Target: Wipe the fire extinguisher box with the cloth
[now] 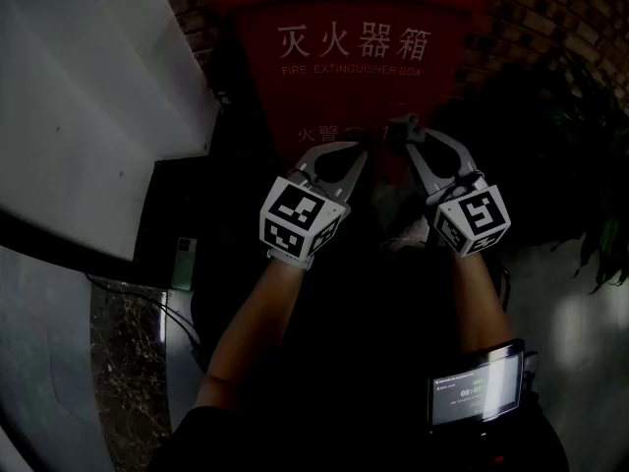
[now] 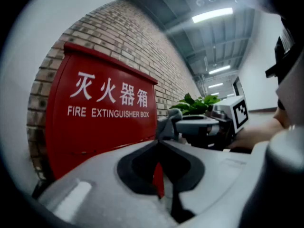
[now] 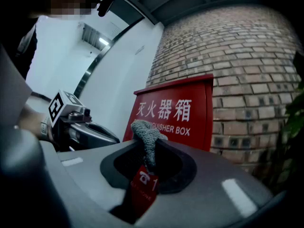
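In the head view, the red fire extinguisher box is standing straight ahead of both claws. Its front is facing them, and the right gripper is nearer. In the left gripper view, the left gripper is pressing its jaws together on nothing, and the box is ahead on its left. In the right gripper view, the jaws are pinching the grey cloth. The cloth is sticking up lengthwise toward the upright box.

A brick wall, a leafy plant, perhaps a phone.
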{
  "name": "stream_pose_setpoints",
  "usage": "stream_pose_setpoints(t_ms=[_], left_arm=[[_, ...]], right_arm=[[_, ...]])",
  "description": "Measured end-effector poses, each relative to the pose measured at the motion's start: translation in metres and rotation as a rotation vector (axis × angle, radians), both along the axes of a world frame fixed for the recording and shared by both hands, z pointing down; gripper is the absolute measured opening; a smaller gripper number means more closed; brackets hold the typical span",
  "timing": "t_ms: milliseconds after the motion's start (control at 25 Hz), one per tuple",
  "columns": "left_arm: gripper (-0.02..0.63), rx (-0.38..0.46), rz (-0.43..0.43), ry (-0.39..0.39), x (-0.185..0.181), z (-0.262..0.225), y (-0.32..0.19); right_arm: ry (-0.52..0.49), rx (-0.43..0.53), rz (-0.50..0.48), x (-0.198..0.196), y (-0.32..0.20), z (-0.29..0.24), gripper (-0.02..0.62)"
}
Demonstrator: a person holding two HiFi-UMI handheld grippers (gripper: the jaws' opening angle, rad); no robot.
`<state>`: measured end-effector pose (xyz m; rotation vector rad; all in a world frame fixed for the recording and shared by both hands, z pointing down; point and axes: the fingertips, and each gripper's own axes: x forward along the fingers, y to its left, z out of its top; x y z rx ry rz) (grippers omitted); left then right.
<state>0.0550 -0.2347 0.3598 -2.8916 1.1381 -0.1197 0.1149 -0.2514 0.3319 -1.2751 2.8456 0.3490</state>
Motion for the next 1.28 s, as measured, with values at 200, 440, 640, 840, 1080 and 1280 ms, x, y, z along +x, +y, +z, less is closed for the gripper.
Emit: stream_pose_setpoints(t_ms=[200, 440, 640, 840, 1080, 1280], left_arm=[[0.003, 0.036, -0.024, -0.005, 0.021, -0.050, -0.002], [0.003, 0.088, 0.001, 0.019, 0.049, -0.096, -0.002], [0.003, 0.099, 0.025, 0.034, 0.055, -0.098, 0.002], [0.003, 0.106, 0.032, 0.038, 0.050, -0.092, 0.002], [0.003, 0.094, 0.049, 0.035, 0.048, -0.074, 0.003], [0.003, 0.113, 0.034, 0.000, 0.043, -0.042, -0.005]], right_arm=[[0.130, 0.161, 0.112, 0.020, -0.016, -0.070, 0.067], [0.205, 0.291, 0.208, 0.041, -0.043, -0.152, 0.067], [0.314, 0.320, 0.249, 0.041, -0.068, -0.168, 0.067], [0.369, 0.318, 0.268, 0.036, -0.085, -0.168, 0.067], [0.375, 0.268, 0.271, 0.035, -0.099, -0.142, 0.064], [0.339, 0.240, 0.292, 0.037, -0.100, -0.109, 0.064]])
